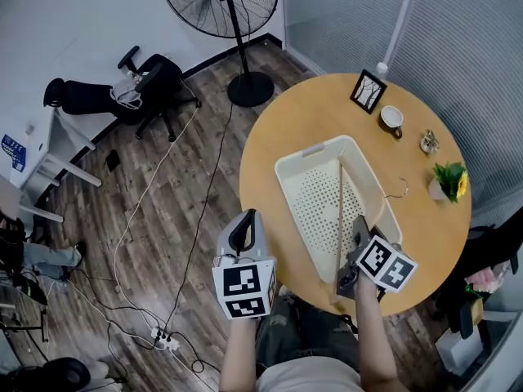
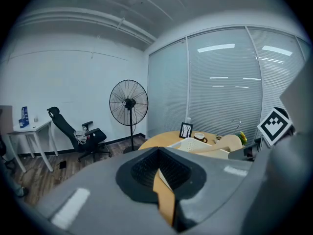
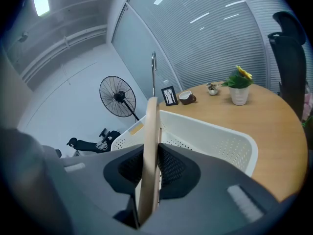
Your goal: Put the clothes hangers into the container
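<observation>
A wooden clothes hanger (image 1: 338, 219) with a wire hook (image 1: 399, 189) hangs over the white perforated basket (image 1: 295, 182) on the round wooden table (image 1: 286, 129). My right gripper (image 1: 359, 227) is at the basket's near right corner, shut on the hanger's near end. In the right gripper view the hanger (image 3: 150, 141) stands edge-on between the pads, above the basket (image 3: 220, 138). My left gripper (image 1: 243, 230) hovers off the table's near left edge. Its jaws are together, and I see nothing in them from the head view. From its own camera the basket (image 2: 188, 143) lies ahead to the right.
At the table's far side stand a picture frame (image 1: 368, 91), a cup (image 1: 392, 118), a small ornament (image 1: 428, 141) and a potted flower (image 1: 449, 181). On the floor are a standing fan (image 1: 249, 87), an office chair (image 1: 139, 84), cables and a power strip (image 1: 166, 340).
</observation>
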